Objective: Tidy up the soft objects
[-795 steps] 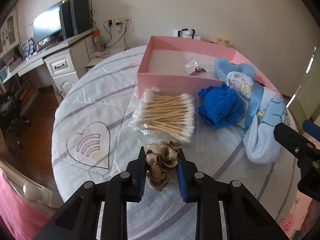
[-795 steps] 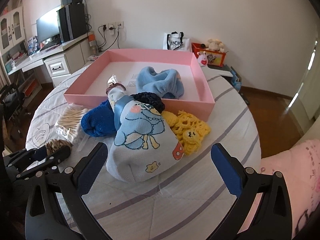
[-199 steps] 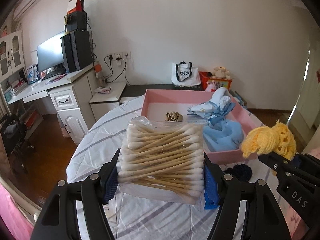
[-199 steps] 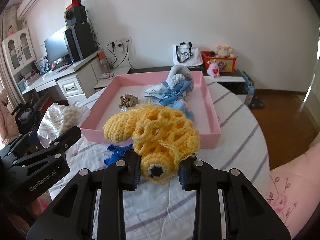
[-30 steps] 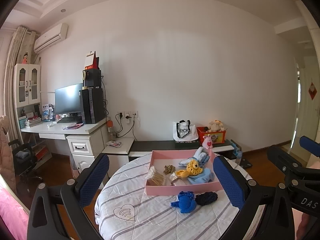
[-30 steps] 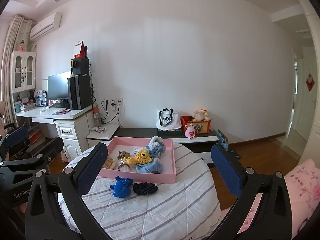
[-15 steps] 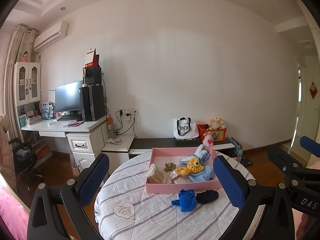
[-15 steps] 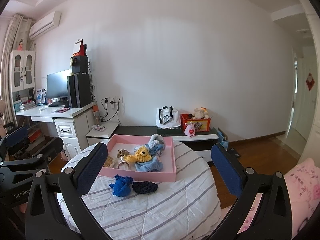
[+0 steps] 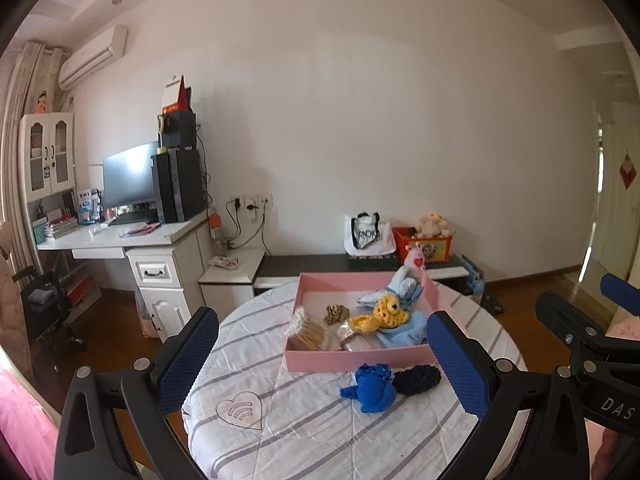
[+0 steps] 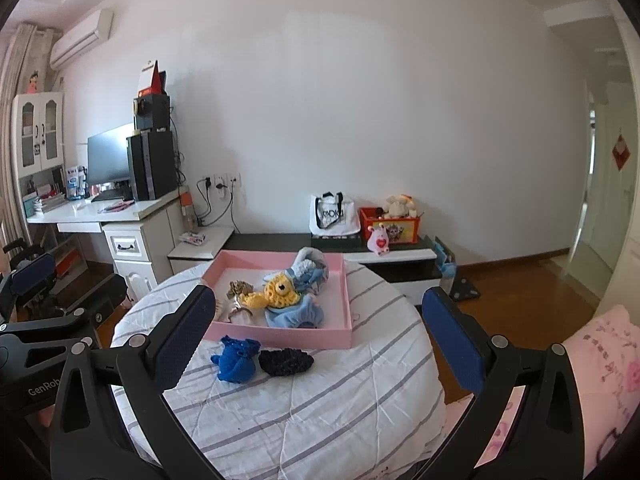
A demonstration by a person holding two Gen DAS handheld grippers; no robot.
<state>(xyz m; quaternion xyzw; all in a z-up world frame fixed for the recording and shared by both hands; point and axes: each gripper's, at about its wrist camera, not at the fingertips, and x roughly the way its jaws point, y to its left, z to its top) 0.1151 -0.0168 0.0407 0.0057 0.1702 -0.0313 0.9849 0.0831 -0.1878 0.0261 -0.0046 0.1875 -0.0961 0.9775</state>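
A pink tray (image 9: 352,360) (image 10: 280,338) stands on the round striped table (image 9: 320,432) (image 10: 320,420). It holds a yellow crochet toy (image 9: 382,314) (image 10: 278,292), light blue cloths (image 9: 404,292), a brown scrunchie (image 9: 336,313) (image 10: 239,288) and a pack of cotton swabs (image 9: 306,330). A bright blue knit piece (image 9: 372,388) (image 10: 236,360) and a dark navy knit piece (image 9: 418,374) (image 10: 285,361) lie on the table in front of the tray. My left gripper (image 9: 324,364) and right gripper (image 10: 320,344) are open, empty, and held high and far back from the table.
A white desk (image 9: 132,240) with monitor and computer tower stands at the left. A low black bench (image 9: 320,264) with a tote bag and toy box runs along the wall. An office chair (image 9: 44,308) is at far left. Pink bedding (image 10: 600,360) is at right.
Both grippers stay open and empty. The views have shifted slightly; the table and tray sit a little closer and lower than a second ago.
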